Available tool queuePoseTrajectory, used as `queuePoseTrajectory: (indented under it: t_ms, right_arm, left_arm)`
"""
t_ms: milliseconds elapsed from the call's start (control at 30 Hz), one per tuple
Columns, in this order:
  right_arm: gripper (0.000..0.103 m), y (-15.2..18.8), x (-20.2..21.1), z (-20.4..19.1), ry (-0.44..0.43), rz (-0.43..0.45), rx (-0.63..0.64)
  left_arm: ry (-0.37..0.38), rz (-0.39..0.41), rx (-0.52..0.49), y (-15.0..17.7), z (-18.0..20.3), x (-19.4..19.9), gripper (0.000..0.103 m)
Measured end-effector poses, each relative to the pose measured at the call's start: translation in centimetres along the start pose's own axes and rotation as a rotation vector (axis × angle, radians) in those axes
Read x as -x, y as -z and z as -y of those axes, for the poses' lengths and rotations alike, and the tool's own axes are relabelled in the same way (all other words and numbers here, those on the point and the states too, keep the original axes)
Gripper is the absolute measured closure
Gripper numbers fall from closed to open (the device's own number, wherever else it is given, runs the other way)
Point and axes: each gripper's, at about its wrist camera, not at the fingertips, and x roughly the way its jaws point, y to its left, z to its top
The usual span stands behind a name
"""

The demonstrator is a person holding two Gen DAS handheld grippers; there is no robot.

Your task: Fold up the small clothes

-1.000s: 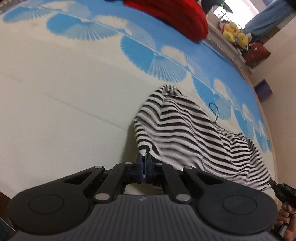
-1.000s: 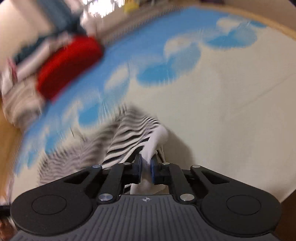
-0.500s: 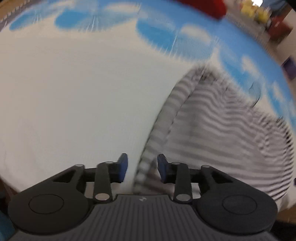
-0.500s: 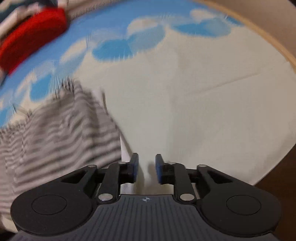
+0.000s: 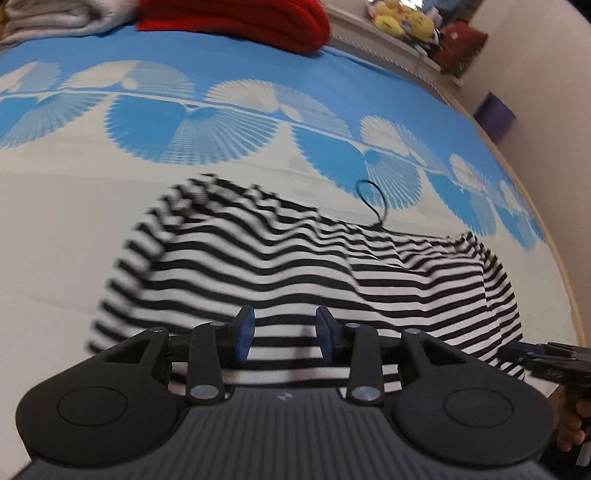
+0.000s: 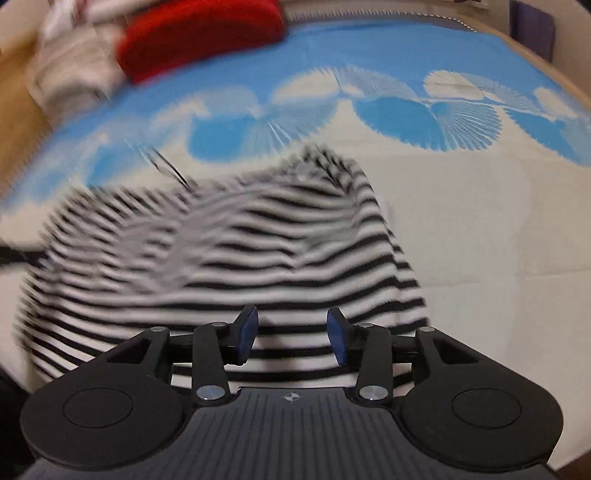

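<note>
Bare sheet [image 5: 55,229] lies open either side of the striped garment [image 5: 295,266]; red cushion [image 5: 236,14], seemingly far behind.

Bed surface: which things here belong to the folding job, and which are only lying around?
Belong to the job:
- striped garment
- left tool, open above the garment
- right tool, jaws just opened, nothing gripped

Only lying around:
- red knit item
- pale folded clothes
- yellow plush toys
- bedsheet, the work surface

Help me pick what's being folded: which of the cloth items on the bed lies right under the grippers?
The striped garment, spread flat below both open grippers; the red knit and the grey pile sit far off at the bed's back edge.
</note>
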Motion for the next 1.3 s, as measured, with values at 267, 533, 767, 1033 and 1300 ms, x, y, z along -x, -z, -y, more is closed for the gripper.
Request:
queuePoseTrajectory:
  t_ms: [267, 533, 767, 1033, 1300]
  right_arm:
    - [0.052, -0.2, -2.2, -1.0, 0.099, -0.081, 0.001]
    - [0.052, -0.5, 1.5, -0.3, 0.155, 0.131, -0.048]
    - [0.049, 0.0, 9.0, 1.6, 0.189, 0.445, -0.003]
    - [0.045, 1.9, 12.1, 5.7, 0.197, 0.492, -0.119]
    - [0.045, 3.5, 12.8, 4.7, 0.192, 0.513, -0.053]
  left_arm:
    - [-0.116, -0.116, 0.115, 0.7, -0.6, -4.8, 0.061]
    - [-0.098, 0.025, 0.036, 2.0, -1.4, 0.8, 0.061]
    - [-0.125, 0.067, -0.047, 4.4, -2.7, 4.8, 0.061]
    - [-0.099, 0.084, -0.001, 7.7, -4.0, 8.4, 0.061]
    - [-0.009, 0.005, 0.324, 10.6, -9.0, 8.7, 0.061]
